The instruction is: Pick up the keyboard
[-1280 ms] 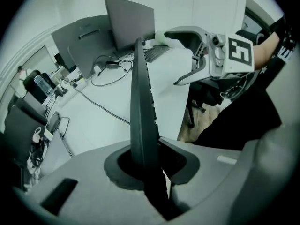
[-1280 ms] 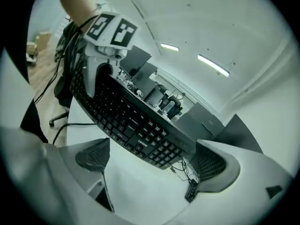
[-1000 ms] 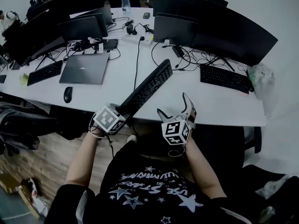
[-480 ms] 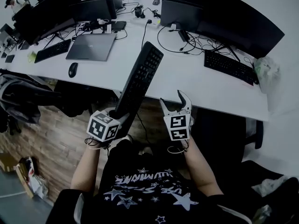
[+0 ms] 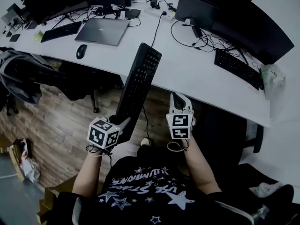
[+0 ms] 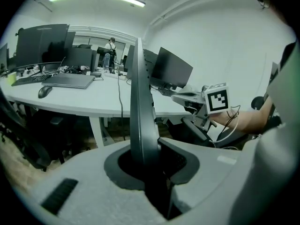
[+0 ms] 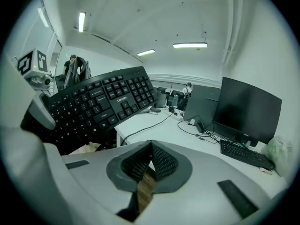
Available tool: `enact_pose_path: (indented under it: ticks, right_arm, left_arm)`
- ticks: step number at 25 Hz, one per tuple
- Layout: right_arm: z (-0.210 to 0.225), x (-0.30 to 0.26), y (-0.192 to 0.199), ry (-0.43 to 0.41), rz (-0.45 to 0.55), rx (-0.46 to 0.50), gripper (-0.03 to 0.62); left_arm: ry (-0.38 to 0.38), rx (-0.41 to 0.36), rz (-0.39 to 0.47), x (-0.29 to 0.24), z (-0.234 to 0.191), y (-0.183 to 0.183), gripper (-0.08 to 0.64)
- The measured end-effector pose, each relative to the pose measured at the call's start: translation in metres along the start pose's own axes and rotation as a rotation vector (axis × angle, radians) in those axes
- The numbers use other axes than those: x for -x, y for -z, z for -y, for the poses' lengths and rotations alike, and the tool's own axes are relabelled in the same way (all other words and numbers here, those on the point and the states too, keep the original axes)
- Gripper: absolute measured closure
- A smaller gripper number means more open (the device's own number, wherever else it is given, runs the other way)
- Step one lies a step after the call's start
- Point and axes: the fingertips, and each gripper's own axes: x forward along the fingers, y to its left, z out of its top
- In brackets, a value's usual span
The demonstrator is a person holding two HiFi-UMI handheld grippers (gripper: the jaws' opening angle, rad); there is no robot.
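The black keyboard [image 5: 138,81] is up in the air in front of the desk edge, tilted steeply, its far end over the desk. My left gripper [image 5: 123,122] is shut on its near end. In the left gripper view the keyboard [image 6: 139,102] stands edge-on between the pads of that gripper [image 6: 150,153]. My right gripper [image 5: 177,97] hangs to the right of the keyboard, apart from it. Its jaws have just been closing, and in its own view the pads [image 7: 150,146] meet with nothing between them. The keyboard's keys [image 7: 101,104] show at that view's left.
The white desk [image 5: 187,69] carries a closed laptop [image 5: 102,31], a mouse [image 5: 81,51], two more keyboards [image 5: 236,67] [image 5: 61,31], cables and dark monitors [image 5: 243,22]. A chair with a jacket [image 5: 28,76] stands at the left over the wooden floor [image 5: 61,125].
The keyboard has come off the desk and swung up steeply in the left gripper. Both grippers have drawn back from the desk. The right gripper's jaws went from wide open to shut.
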Motion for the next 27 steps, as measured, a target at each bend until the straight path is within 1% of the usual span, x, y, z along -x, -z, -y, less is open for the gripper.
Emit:
enact_pose_path:
  ticks: [6, 12, 16, 21, 27]
  right_arm:
    - [-0.037, 0.019, -0.010, -0.010, 0.006, 0.023, 0.584]
    - [-0.084, 0.060, -0.015, -0.058, 0.031, 0.032, 0.584]
    - [-0.101, 0.087, -0.016, -0.070, 0.054, 0.046, 0.584]
    - [-0.111, 0.121, -0.010, -0.075, 0.072, 0.055, 0.584]
    - [-0.141, 0.168, 0.004, -0.126, 0.069, 0.043, 0.584]
  left_arm:
    - [-0.024, 0.052, 0.042, 0.051, 0.008, 0.042, 0.472]
    - [-0.050, 0.109, 0.075, 0.096, 0.029, 0.097, 0.472]
    - [-0.063, 0.118, 0.083, 0.116, 0.048, 0.122, 0.472]
    - [-0.084, 0.113, 0.116, 0.132, 0.075, 0.141, 0.472]
    - [-0.086, 0.114, 0.150, 0.161, 0.103, 0.167, 0.472]
